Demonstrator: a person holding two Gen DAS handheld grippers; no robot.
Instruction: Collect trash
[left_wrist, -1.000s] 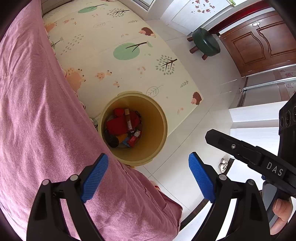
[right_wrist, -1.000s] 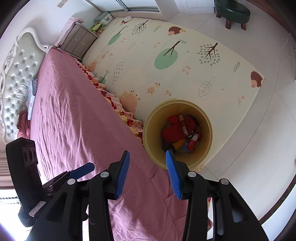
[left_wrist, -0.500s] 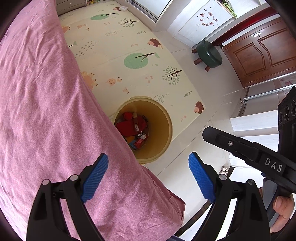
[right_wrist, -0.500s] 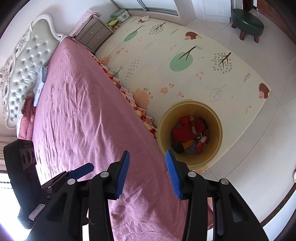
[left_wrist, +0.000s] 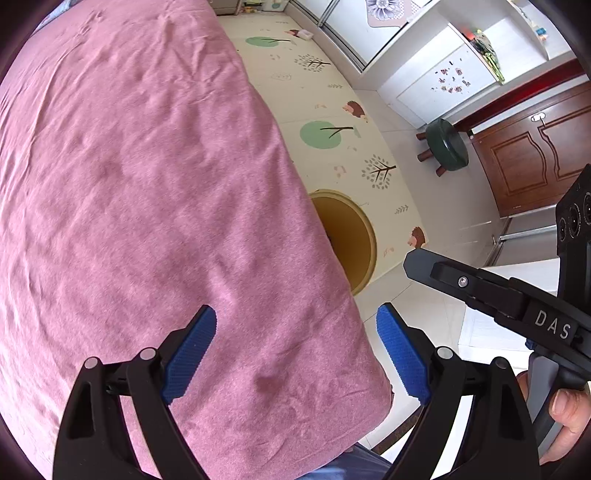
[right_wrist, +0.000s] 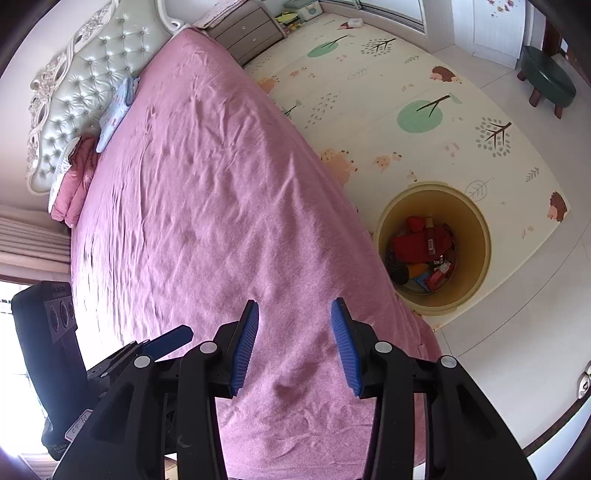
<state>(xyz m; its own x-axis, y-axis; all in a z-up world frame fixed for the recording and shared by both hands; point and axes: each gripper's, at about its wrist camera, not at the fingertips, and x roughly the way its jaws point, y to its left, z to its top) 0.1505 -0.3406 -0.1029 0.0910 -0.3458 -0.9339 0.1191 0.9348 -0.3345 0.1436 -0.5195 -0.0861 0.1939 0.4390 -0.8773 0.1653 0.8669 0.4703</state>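
Below, one bed (right_wrist: 207, 206), one bin (right_wrist: 476, 221) of trash (right_wrist: 421, 247), one stool (right_wrist: 546, 83); two tools, left (left_wrist: 295, 350) and right (right_wrist: 293, 343), both empty, jaws apart.

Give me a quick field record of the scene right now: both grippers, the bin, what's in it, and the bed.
left gripper: open, nothing between its jaws, over the bed corner
right gripper: open, narrower gap, nothing held
bin: yellow, round, upright on the play mat, beside the bed
bin contents: red bag, small packets and wrappers
bed: pink sheet, wrinkled, no trash seen on it
left view of bin: inside mostly hidden by the bed edge
stool: green, on the tile floor
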